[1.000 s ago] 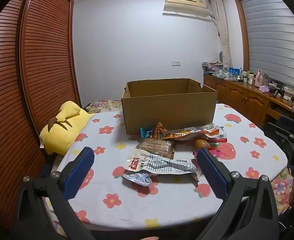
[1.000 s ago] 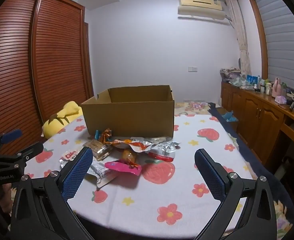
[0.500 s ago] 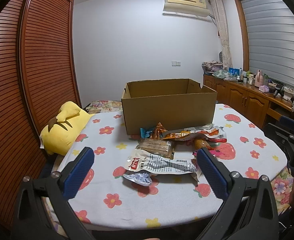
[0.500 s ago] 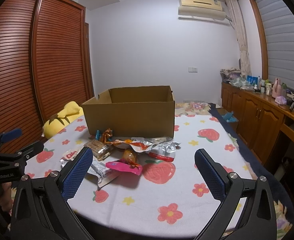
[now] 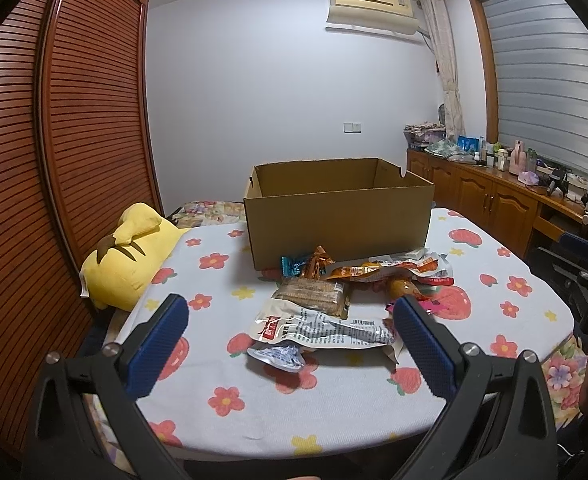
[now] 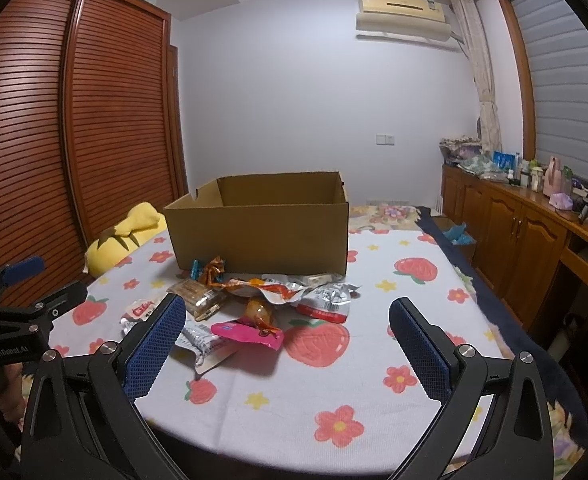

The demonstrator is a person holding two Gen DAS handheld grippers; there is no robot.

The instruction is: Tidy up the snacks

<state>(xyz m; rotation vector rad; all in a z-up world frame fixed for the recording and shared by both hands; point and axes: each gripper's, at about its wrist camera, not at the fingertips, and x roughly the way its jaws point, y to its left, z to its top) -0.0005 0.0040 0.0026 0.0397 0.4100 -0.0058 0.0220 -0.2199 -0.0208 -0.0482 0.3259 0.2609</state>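
Observation:
An open brown cardboard box stands on the flowered tablecloth. In front of it lies a heap of snack packets: a white printed pouch, a biscuit pack, a small blue-white sachet, an orange wrapper, a pink packet and a red-white pouch. My left gripper hangs open near the table's front edge, short of the heap. My right gripper is open too, empty, over the front right of the table.
A yellow plush toy lies at the table's left edge beside a slatted wooden wardrobe. Wooden cabinets with bottles line the right wall. The left gripper's body shows at the right view's left edge.
Both grippers have barely shifted; the snacks and the box lie as before. Both stay open.

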